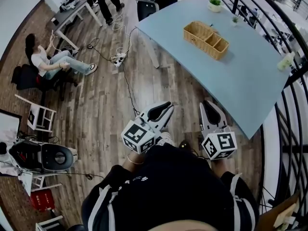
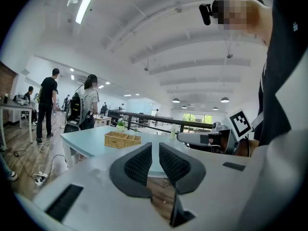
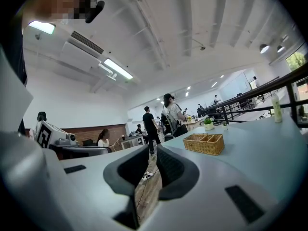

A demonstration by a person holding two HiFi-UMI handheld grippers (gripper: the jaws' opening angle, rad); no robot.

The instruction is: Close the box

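An open wicker box [image 1: 206,39] with compartments sits on the far part of a light blue table [image 1: 240,85]. No lid shows on it. I hold both grippers close to my body over the wooden floor, short of the table's near corner. The left gripper [image 1: 168,106] and the right gripper [image 1: 208,103] both point toward the table, jaws together and with nothing in them. In the left gripper view the box [image 2: 122,139] lies ahead beyond the shut left gripper [image 2: 155,147]. In the right gripper view the box [image 3: 204,144] is ahead and to the right of the right gripper [image 3: 152,149].
Small potted plants [image 1: 214,4] and a pale bottle [image 1: 286,60] stand near the table's edges. A black railing [image 1: 288,109] runs along the right. Cables and a power strip [image 1: 119,58] lie on the floor to the left. People sit and stand at the far left, and a chair [image 1: 147,7] is at the table's far end.
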